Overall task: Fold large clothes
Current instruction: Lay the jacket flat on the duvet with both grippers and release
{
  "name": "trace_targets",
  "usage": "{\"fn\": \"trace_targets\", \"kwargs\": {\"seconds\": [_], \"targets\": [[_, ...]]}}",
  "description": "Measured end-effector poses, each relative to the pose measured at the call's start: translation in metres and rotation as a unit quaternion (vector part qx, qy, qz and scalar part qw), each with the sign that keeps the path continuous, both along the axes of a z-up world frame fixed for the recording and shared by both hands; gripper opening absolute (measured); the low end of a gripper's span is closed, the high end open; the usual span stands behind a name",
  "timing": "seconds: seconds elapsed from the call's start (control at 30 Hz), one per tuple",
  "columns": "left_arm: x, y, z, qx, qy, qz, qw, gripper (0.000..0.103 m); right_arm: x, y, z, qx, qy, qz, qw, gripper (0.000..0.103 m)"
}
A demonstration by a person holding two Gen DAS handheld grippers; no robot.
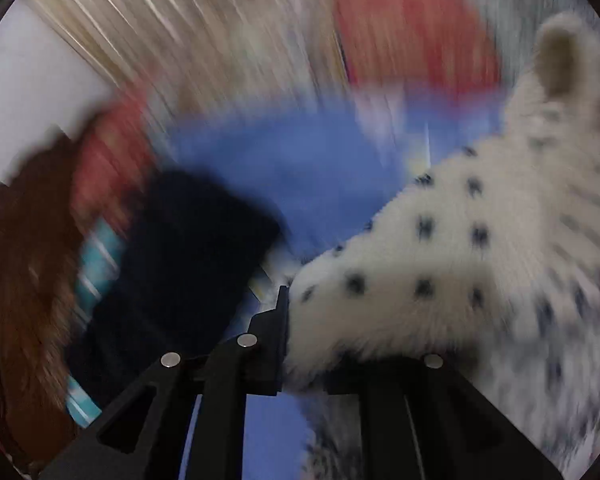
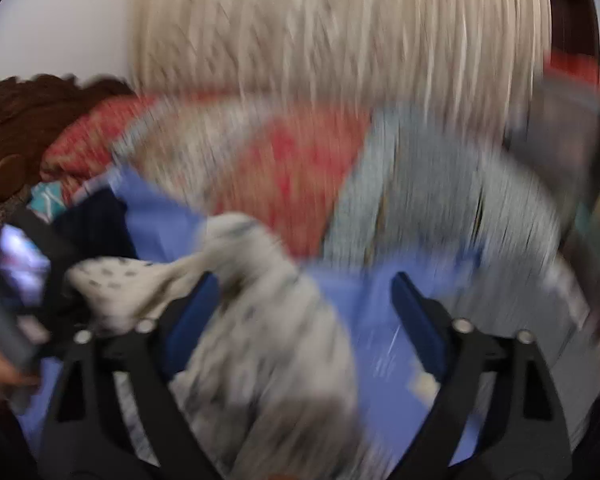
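My left gripper (image 1: 296, 340) has its jaws clenched on the spotted fleece garment (image 1: 460, 272), a cream, fluffy thing with dark flecks that bulges out just past my fingertips and fills the right side of my left wrist view. From the pinch point its long axis runs up and to the right, ending in a rounded, ear-like flap near the top edge.

My right gripper (image 2: 304, 312) has its jaws spread wide, blue pads well apart. The same fleece drapes between them, touching the left pad and trailing down toward the camera, with a second lobe stretching off to the left. I am not grasping it on this side.

Under the fleece lies a blue sheet (image 2: 380, 320), which is the surface I work over; whether it covers a bed or a table I cannot tell. Just beyond, on the left, sits a dark navy garment (image 1: 180, 260) with a teal patterned cloth (image 2: 46, 196) beside it. Farther back is a red patterned textile (image 2: 296, 168) next to a pale blue-grey one (image 2: 420, 184), and a brown knitted piece (image 2: 24, 120) at the far left. Behind everything hang pleated cream curtains (image 2: 320, 32) beside a plain white wall (image 2: 60, 20). Both views are heavily motion-blurred, so I count one fleece garment and cannot count the pile behind it.
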State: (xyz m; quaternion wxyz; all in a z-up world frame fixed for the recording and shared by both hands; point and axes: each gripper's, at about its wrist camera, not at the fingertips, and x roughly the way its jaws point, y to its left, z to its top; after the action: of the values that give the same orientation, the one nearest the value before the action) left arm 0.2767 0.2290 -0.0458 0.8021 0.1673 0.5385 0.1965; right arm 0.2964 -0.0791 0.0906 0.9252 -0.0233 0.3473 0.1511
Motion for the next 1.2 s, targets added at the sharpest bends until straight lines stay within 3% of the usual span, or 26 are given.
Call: {"fn": "trace_targets", "kwargs": {"seconds": [0.07, 0.17, 0.23, 0.3, 0.33, 0.37, 0.4, 0.43, 0.47, 0.53, 0.6, 0.63, 0.67, 0.7, 0.73, 0.77, 0.8, 0.9, 0.93, 1.03, 1.13, 1.2], "targets": [[-0.014, -0.002, -0.025, -0.004, 0.008, -0.017, 0.9998, 0.036, -0.027, -0.042, -0.036, 0.014, 0.009, -0.014, 1.000, 0.079], [-0.042, -0.016, -0.039, 0.043, -0.012, -0.077, 0.9960, 0.037, -0.079, -0.099, -0.087, 0.007, 0.033, -0.039, 0.999, 0.082], [-0.058, -0.023, -0.035, 0.037, -0.026, -0.099, 0.9941, 0.040, -0.105, -0.126, -0.116, 0.011, 0.065, -0.054, 0.996, 0.087], [-0.082, -0.020, -0.025, 0.005, -0.036, -0.111, 0.9932, 0.042, -0.127, -0.143, -0.150, 0.017, 0.124, -0.064, 0.990, 0.087], [-0.095, -0.019, -0.019, -0.017, -0.039, -0.117, 0.9922, 0.043, -0.135, -0.146, -0.160, 0.026, 0.145, -0.059, 0.987, 0.082], [-0.101, -0.017, -0.022, -0.033, -0.039, -0.122, 0.9912, 0.043, -0.139, -0.142, -0.171, 0.030, 0.167, -0.050, 0.984, 0.070], [-0.117, -0.014, -0.012, -0.064, -0.040, -0.130, 0.9886, 0.044, -0.138, -0.138, -0.178, 0.011, 0.181, -0.045, 0.982, 0.027], [-0.121, -0.010, -0.008, -0.090, -0.040, -0.134, 0.9861, 0.045, -0.131, -0.134, -0.180, -0.027, 0.190, -0.047, 0.980, 0.009], [-0.129, -0.003, -0.011, -0.114, -0.037, -0.135, 0.9836, 0.045, -0.124, -0.138, -0.174, -0.041, 0.181, -0.050, 0.981, 0.008], [-0.154, 0.007, -0.002, -0.171, -0.026, -0.131, 0.9762, 0.046, -0.100, -0.151, -0.133, -0.139, 0.098, -0.085, 0.982, 0.007], [-0.176, 0.019, 0.004, -0.205, -0.030, -0.121, 0.9708, 0.047, -0.078, -0.163, -0.097, -0.262, 0.007, -0.134, 0.956, 0.007], [-0.187, 0.026, 0.010, -0.212, -0.037, -0.113, 0.9700, 0.048, -0.061, -0.174, -0.080, -0.352, -0.046, -0.166, 0.920, 0.012], [-0.200, 0.034, 0.016, -0.214, -0.049, -0.101, 0.9703, 0.048, -0.048, -0.183, -0.075, -0.409, -0.064, -0.189, 0.890, 0.021], [-0.207, 0.040, 0.018, -0.212, -0.057, -0.092, 0.9712, 0.050, -0.039, -0.190, -0.075, -0.441, -0.063, -0.200, 0.872, 0.051], [-0.218, 0.045, 0.019, -0.205, -0.066, -0.080, 0.9733, 0.051, -0.030, -0.200, -0.078, -0.474, -0.044, -0.208, 0.854, 0.071], [-0.229, 0.049, 0.018, -0.200, -0.072, -0.069, 0.9746, 0.052, -0.030, -0.202, -0.080, -0.473, -0.033, -0.202, 0.857, 0.072], [-0.235, 0.052, 0.016, -0.204, -0.074, -0.063, 0.9742, 0.053, -0.037, -0.201, -0.083, -0.457, -0.017, -0.191, 0.869, 0.075], [-0.262, 0.053, -0.003, -0.233, -0.056, -0.055, 0.9694, 0.056, -0.093, -0.183, -0.093, -0.371, 0.002, -0.143, 0.917, 0.078], [-0.271, 0.051, -0.014, -0.238, -0.047, -0.050, 0.9688, 0.056, -0.120, -0.170, -0.093, -0.315, 0.006, -0.119, 0.942, 0.083], [-0.290, 0.046, -0.042, -0.276, -0.017, -0.038, 0.9601, 0.056, -0.194, -0.134, -0.105, -0.133, 0.058, -0.025, 0.989, 0.087], [-0.303, 0.039, -0.065, -0.313, 0.006, -0.033, 0.9492, 0.056, -0.246, -0.095, -0.132, -0.059, 0.103, 0.035, 0.992, 0.089], [-0.306, 0.034, -0.074, -0.320, 0.015, -0.026, 0.9469, 0.056, -0.262, -0.073, -0.153, -0.053, 0.139, 0.047, 0.988, 0.088]]}}
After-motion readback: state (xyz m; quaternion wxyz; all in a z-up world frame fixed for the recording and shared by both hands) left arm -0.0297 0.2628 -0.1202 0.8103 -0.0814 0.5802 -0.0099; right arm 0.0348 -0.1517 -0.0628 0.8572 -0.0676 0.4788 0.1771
